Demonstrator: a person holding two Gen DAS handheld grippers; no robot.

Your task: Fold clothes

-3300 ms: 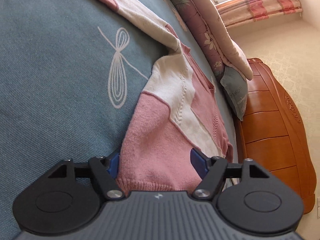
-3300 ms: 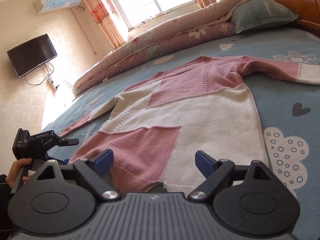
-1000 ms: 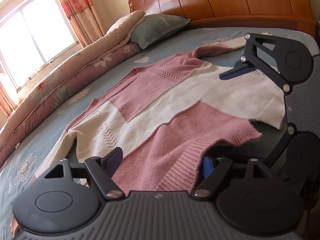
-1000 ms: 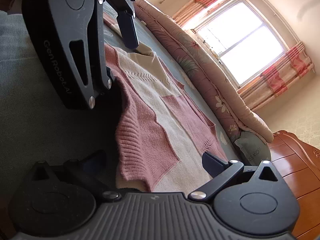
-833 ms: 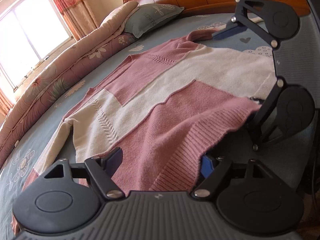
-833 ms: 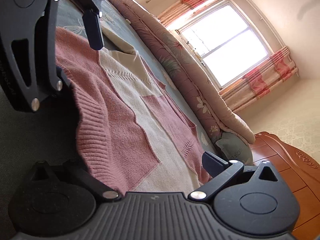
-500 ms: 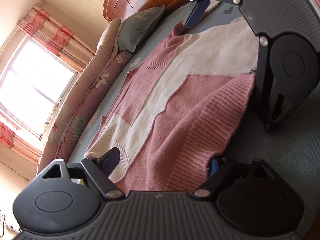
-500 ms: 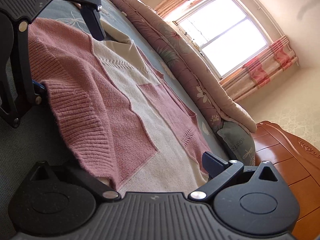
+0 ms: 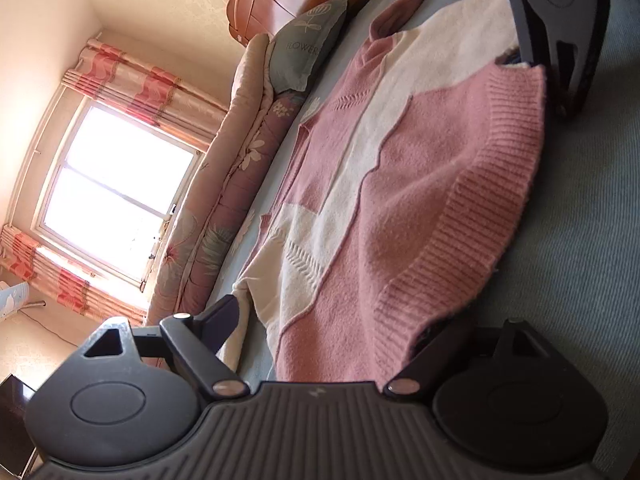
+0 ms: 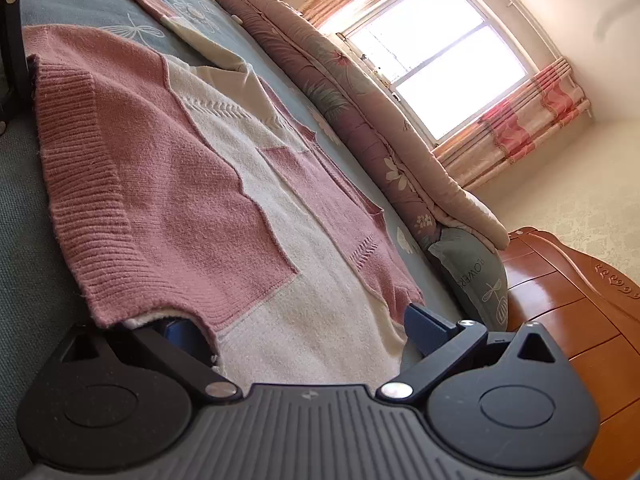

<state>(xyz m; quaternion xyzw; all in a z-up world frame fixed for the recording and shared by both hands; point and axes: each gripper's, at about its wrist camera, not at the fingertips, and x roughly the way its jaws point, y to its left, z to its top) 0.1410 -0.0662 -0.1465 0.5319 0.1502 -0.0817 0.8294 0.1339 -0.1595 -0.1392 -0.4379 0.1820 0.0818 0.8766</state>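
Left gripper point(image 9: 332, 320) first: since half a second ago I've rolled it further, so the window point(image 9: 116, 196) now sits at the left, and the sweater point(image 9: 404, 208) hem hangs higher. Its fingers stand wide apart, the pink ribbed hem draped over the right finger, so nothing is clamped. Right gripper point(image 10: 304, 320) next: little has changed here beyond a slight tilt. Its jaws are spread too, the left finger tucked under the hem corner, the right finger point(image 10: 430, 326) bare. Pink-and-cream sweater point(image 10: 224, 184) lies spread on the blue-green bedspread point(image 10: 28, 240), its near hem lifted between my two grippers.
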